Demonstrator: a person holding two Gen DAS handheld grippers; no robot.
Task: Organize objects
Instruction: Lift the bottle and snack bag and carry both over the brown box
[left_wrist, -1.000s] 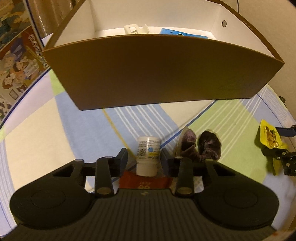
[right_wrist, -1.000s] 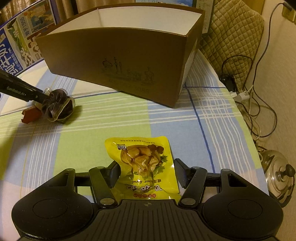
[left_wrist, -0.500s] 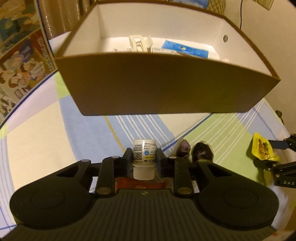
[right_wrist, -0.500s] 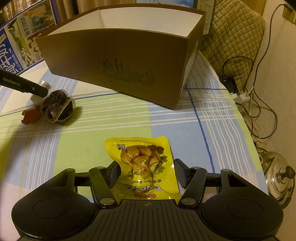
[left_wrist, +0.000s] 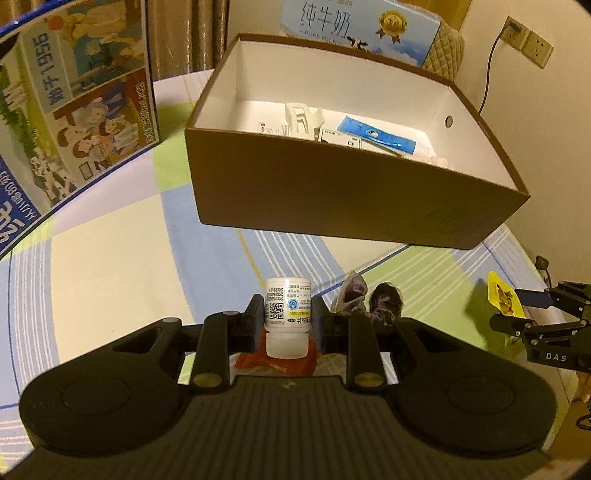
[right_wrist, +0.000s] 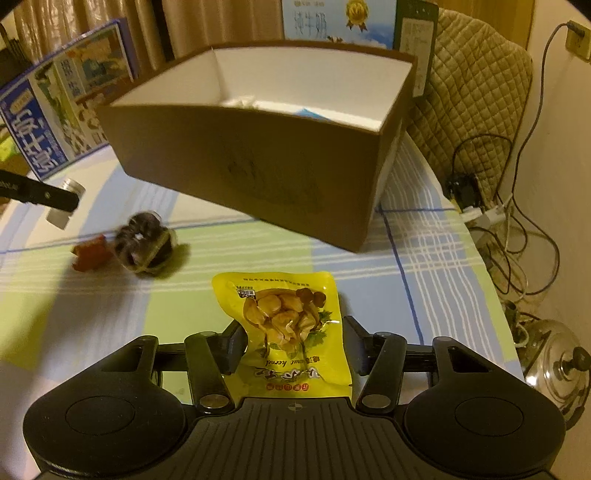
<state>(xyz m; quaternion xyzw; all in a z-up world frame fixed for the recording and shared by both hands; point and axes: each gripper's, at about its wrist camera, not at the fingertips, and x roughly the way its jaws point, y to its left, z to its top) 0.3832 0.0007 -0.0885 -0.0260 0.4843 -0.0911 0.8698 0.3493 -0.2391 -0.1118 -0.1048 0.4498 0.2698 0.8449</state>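
Bottle: a small white pill bottle (left_wrist: 288, 312) sits clamped between my left gripper (left_wrist: 287, 325) fingers, pads pressing both sides of its printed label, cap end pointing back at me; it is raised off the checked bedsheet (left_wrist: 110, 280).
Left gripper: narrow, closed on the bottle, above the red packet (left_wrist: 275, 363) and just left of the dark scrunchie (left_wrist: 373, 302).
Right gripper: my right gripper (right_wrist: 293, 347) has its fingers set wide on either side of the yellow snack pouch (right_wrist: 284, 328); the left finger touches the pouch edge, the right one stands just apart from it. I cannot tell whether the pouch is lifted or lying flat.
Box: the brown cardboard box (left_wrist: 332, 192) stands open near the sheet's far edge, white inside, with a blue tube (left_wrist: 376, 134), a white clip (left_wrist: 301, 118) and small cartons on its floor.
Sheet: scrunchie and red packet lie together towards the left side in the right wrist view, well apart from the pouch.
Beyond: a milk carton case (left_wrist: 362, 26) stands behind the box.
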